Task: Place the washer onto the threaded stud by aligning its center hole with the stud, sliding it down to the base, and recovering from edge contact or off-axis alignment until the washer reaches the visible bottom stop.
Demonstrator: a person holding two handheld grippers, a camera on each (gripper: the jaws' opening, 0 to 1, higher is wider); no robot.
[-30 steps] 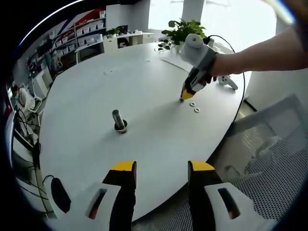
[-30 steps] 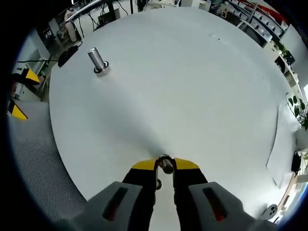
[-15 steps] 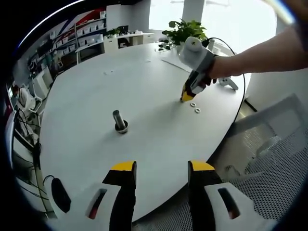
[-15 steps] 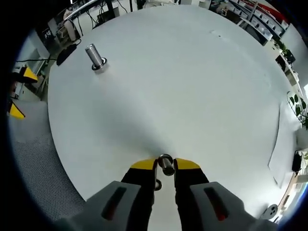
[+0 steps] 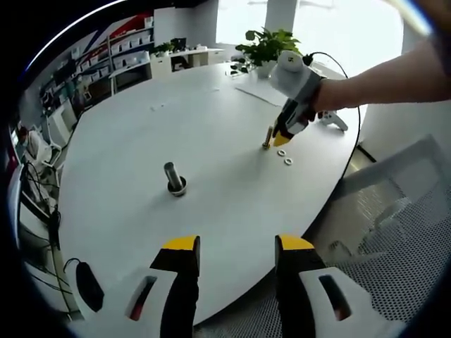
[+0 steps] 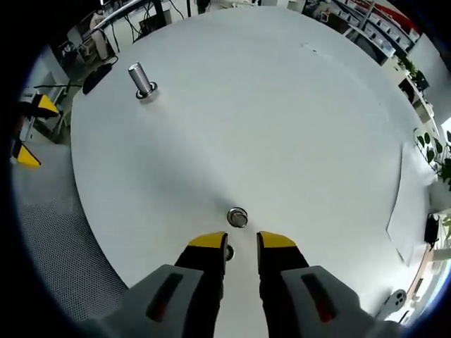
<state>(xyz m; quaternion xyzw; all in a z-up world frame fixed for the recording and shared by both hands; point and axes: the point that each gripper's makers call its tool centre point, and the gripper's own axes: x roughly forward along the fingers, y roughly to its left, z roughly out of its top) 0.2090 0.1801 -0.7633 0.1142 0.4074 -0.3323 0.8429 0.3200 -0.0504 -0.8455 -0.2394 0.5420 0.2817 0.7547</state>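
Observation:
A tall threaded stud [image 5: 173, 176] stands upright on a round base in the middle of the white table [image 5: 141, 134]; it also appears far off as the tall stud [image 6: 141, 80]. A shorter metal stud [image 6: 237, 217] stands free just ahead of my right gripper [image 6: 241, 243], which is open and empty. From the other side, the short stud [image 5: 268, 137] sits beside the right gripper [image 5: 283, 135], held by a hand. Two washers [image 5: 282, 152] [image 5: 288, 161] lie flat by it. One washer [image 6: 229, 252] peeks out beside the right gripper's left jaw. My left gripper [image 5: 229, 246] hangs open over the table's near edge.
A mesh chair [image 5: 394, 232] stands off the table's right side. A potted plant [image 5: 268, 46] and a sheet of paper [image 5: 257, 91] are at the far edge. A black mouse-like object [image 5: 88, 285] lies near the left edge. The left gripper's yellow tips [image 6: 35, 130] show past the rim.
The right gripper was shut around the short stud; it has let go and drawn back a little, leaving the stud standing free. The left gripper has stayed put.

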